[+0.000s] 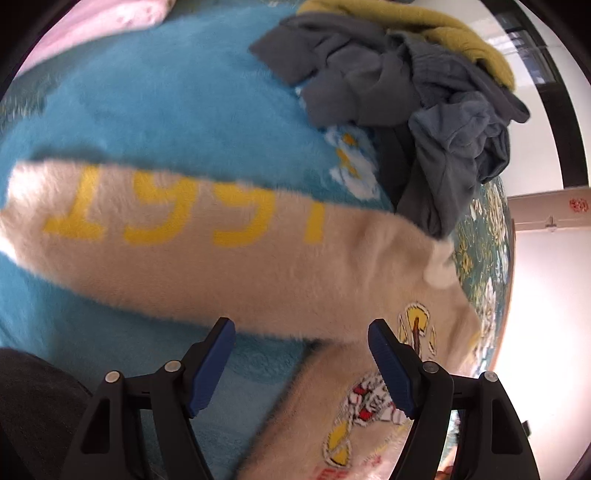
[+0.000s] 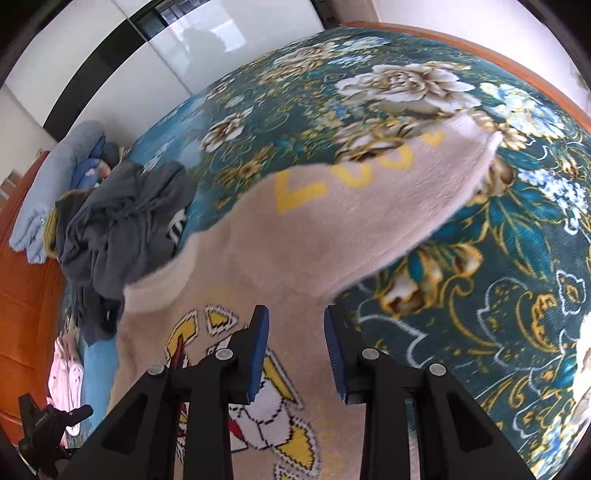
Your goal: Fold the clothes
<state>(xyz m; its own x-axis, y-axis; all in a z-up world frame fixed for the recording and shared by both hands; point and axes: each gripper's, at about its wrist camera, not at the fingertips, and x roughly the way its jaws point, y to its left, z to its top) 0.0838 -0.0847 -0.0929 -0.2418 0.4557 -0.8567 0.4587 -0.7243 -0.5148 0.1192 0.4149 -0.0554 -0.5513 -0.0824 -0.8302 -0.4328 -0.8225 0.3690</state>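
Note:
A fuzzy beige sweater (image 1: 258,266) with yellow digits on its sleeves and a cartoon patch on the chest lies flat on the bed. In the left wrist view one sleeve stretches left over a fluffy blue garment (image 1: 147,110). My left gripper (image 1: 301,332) is open and empty just above the sleeve's base. In the right wrist view the sweater (image 2: 295,251) spreads its other sleeve up right over the floral bedspread (image 2: 480,295). My right gripper (image 2: 295,317) is open and empty above the chest near the armpit.
A heap of grey clothes (image 1: 406,92) with a mustard garment (image 1: 461,37) lies beyond the sweater's collar; the heap also shows in the right wrist view (image 2: 122,221). A pink garment (image 1: 92,22) lies far left. An orange wooden headboard (image 2: 26,295) borders the bed.

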